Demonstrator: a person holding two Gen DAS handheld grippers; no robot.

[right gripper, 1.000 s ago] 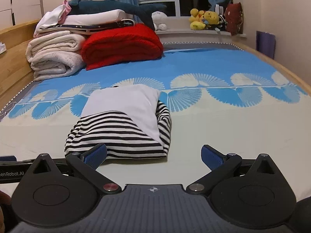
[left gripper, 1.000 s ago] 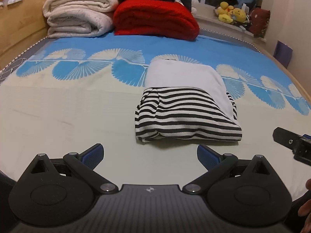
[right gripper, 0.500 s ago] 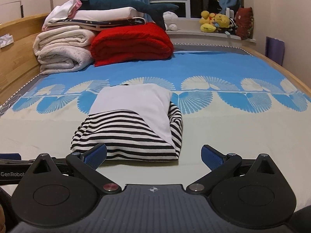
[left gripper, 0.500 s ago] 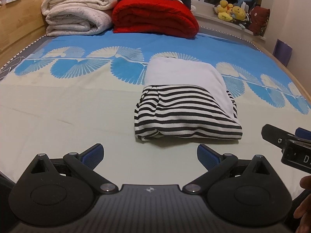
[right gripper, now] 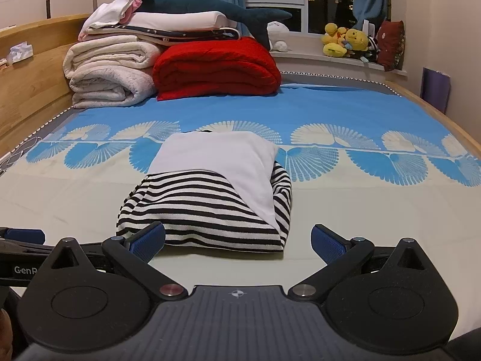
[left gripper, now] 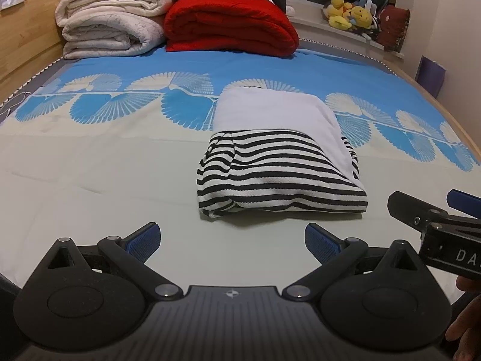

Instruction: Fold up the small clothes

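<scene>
A folded black-and-white striped garment with a white panel on top lies in a compact bundle on the bed sheet. In the left wrist view my left gripper stands open just short of the bundle's near edge, with nothing between its blue pads. In the right wrist view my right gripper is open too; its left pad sits level with the bundle's near left corner. The right gripper's black finger shows at the right edge of the left wrist view. Neither gripper holds cloth.
Rolled white blankets and a red blanket are stacked at the far end of the bed, with folded linen and a plush shark on top. Plush toys sit on the windowsill. A wooden bed frame runs along the left.
Both grippers have moved closer to the folded garment and stayed open. The right gripper has come further into the left wrist view. The bundle has not moved.
</scene>
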